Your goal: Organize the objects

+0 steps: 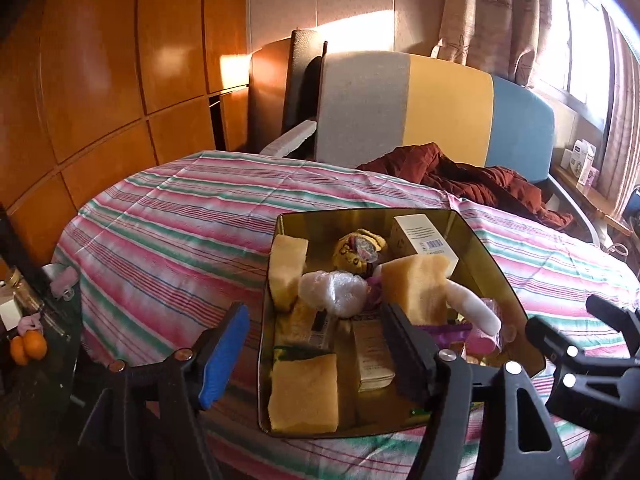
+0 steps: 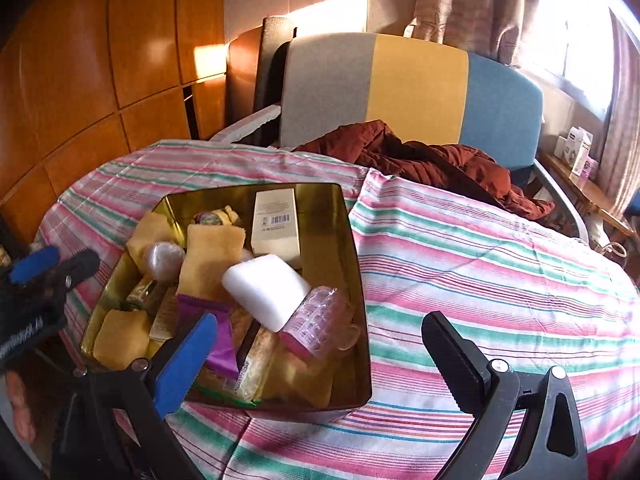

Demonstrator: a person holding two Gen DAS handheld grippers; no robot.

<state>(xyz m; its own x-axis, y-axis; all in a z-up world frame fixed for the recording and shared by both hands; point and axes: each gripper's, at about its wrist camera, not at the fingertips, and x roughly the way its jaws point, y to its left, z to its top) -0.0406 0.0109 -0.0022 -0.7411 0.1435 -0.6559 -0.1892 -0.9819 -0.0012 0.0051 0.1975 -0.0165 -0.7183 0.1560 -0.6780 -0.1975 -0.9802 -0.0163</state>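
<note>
Hovering with jaws spread wide and empty, the left gripper [image 1: 316, 344] and right gripper [image 2: 320, 354] flank the gold tin [image 2: 356, 280] on the striped counter [image 2: 480, 264], its sponges, boxes and white foam block [image 2: 266, 290] apparently already gathered inside.

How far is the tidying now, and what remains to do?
Done: sponges, a white block, a barcoded carton and more lie in the gold tin. In hand: nothing; left tool and right tool are open. Left: the striped cloth holds no loose items.
</note>
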